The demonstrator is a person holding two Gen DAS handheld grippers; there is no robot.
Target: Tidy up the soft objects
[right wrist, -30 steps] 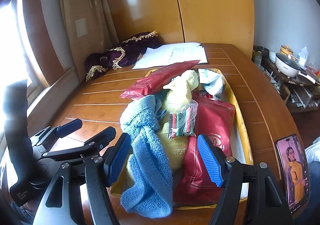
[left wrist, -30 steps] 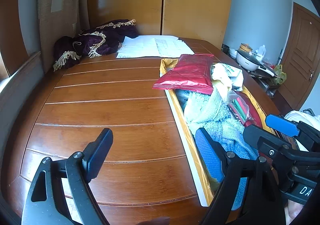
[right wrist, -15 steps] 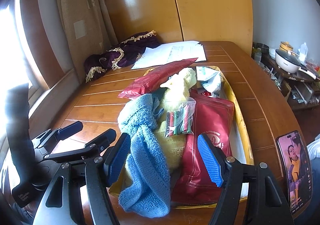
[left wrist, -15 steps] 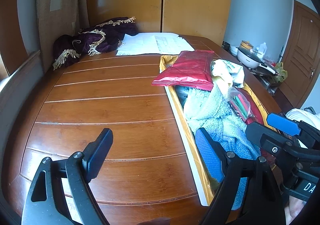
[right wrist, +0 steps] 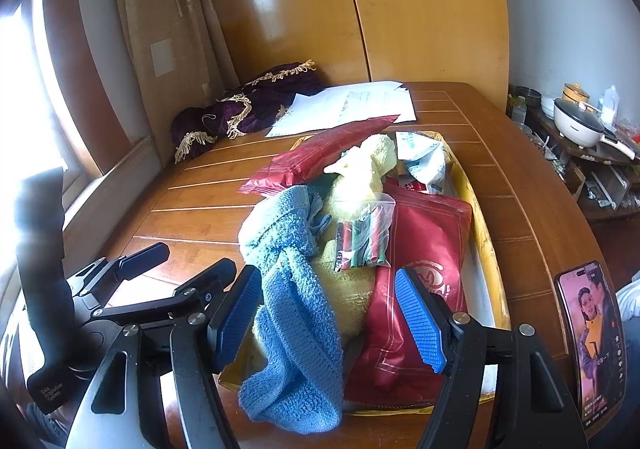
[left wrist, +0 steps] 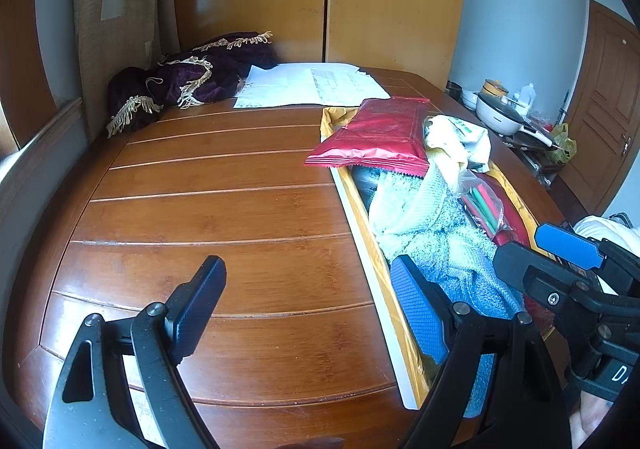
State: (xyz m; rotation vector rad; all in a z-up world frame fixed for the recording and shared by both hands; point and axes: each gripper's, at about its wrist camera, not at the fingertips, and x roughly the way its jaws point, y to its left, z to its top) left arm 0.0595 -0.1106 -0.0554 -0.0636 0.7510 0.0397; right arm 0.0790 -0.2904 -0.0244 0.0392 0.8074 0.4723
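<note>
On the wooden table (left wrist: 208,217) a shallow yellow tray (right wrist: 486,245) is heaped with soft things and lies toward the table's right edge. A blue towel (right wrist: 296,289) drapes over the tray's near left corner and hangs down past its rim. Beside it lies a pale yellow towel (right wrist: 360,185), with a clear zip bag of small coloured tubes (right wrist: 364,237) resting on top. A large red pouch (right wrist: 424,249) fills the tray's right side, and a long red packet (right wrist: 320,157) lies across the far left rim, partly overhanging the table. A white and green packet (right wrist: 424,161) sits at the tray's far end.

The right gripper (right wrist: 332,321) hovers at the near end of the tray with its jaws wide apart and empty; the blue towel's hanging fold lies between the blue pads, close against the left one, though contact cannot be told. The left gripper (left wrist: 308,305) stands just left of the tray over bare wood, jaws also spread and holding nothing, with its right finger level with the tray's near left rim.

White papers (left wrist: 312,85) and a purple fringed cloth (left wrist: 192,77) lie at the table's far edge. A phone (right wrist: 592,337) with a lit screen lies near the right edge.
</note>
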